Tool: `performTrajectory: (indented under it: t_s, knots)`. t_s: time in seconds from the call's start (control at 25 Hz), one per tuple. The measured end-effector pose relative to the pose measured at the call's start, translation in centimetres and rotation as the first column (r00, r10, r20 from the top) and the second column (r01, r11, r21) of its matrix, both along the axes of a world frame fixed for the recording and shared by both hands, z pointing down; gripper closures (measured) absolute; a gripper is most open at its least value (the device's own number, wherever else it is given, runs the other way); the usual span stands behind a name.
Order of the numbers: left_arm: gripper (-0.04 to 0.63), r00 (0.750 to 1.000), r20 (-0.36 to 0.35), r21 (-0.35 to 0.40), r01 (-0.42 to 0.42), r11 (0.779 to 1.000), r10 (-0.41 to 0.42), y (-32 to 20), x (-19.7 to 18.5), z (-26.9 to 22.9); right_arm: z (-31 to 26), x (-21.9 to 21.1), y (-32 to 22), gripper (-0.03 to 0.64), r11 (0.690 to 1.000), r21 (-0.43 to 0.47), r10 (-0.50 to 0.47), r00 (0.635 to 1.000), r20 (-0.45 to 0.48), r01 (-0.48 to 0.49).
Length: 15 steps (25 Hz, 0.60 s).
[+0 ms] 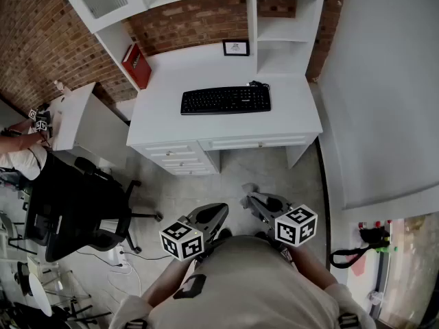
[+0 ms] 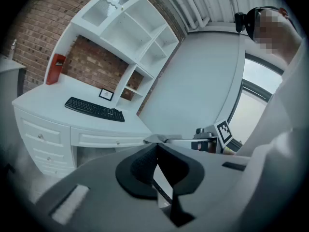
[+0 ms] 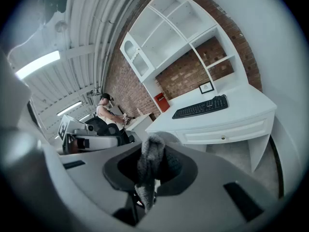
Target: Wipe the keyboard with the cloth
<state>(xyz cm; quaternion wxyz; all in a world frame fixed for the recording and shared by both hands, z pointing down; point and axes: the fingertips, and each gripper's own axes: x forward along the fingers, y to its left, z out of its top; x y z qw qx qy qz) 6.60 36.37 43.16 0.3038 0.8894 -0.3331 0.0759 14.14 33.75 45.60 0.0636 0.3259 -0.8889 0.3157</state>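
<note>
The black keyboard (image 1: 226, 100) lies on the white desk (image 1: 164, 101), far in front of both grippers; it also shows in the left gripper view as the keyboard (image 2: 94, 109) and in the right gripper view as the keyboard (image 3: 200, 107). My right gripper (image 3: 150, 144) is shut on a grey knitted cloth (image 3: 148, 166) that hangs down between its jaws. In the head view the right gripper (image 1: 252, 199) and the cloth (image 1: 248, 189) are low over the floor, close to my body. My left gripper (image 2: 155, 146) is shut with nothing in it, beside the right one, at the left gripper (image 1: 218, 211).
A red box (image 1: 137, 65) and a small framed picture (image 1: 235, 47) stand at the back of the desk, under white shelves (image 1: 285, 26). A black office chair (image 1: 82, 208) is on the floor at left. Another person (image 1: 20, 149) sits by a side table (image 1: 79, 115).
</note>
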Motion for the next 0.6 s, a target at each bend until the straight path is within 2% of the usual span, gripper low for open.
performTrajectory:
  t_s: [0.16, 0.32, 0.44, 0.6]
  knots:
    - [0.592, 0.993, -0.013, 0.052, -0.112, 0.992, 0.113, 1.3, 3.9, -1.6, 0.3, 1.8, 0.7, 0.581, 1.000, -0.007, -0.016, 1.000, 0.021, 0.016]
    - [0.592, 0.980, 0.070, 0.095, -0.194, 0.976, 0.188, 2.3, 7.2, -1.8, 0.8, 3.3, 0.9, 0.581, 0.999, -0.019, -0.026, 0.999, 0.027, 0.026]
    - [0.592, 0.977, 0.077, 0.095, -0.204, 0.974, 0.198, 2.5, 8.5, -1.8, 1.2, 4.7, 0.9, 0.581, 0.999, -0.038, -0.012, 0.999, 0.050, 0.014]
    - [0.592, 0.988, 0.049, 0.134, -0.155, 0.979, 0.149, 1.8, 8.5, -2.7, 0.8, 4.7, 0.8, 0.581, 0.998, -0.014, -0.053, 0.997, 0.058, 0.054]
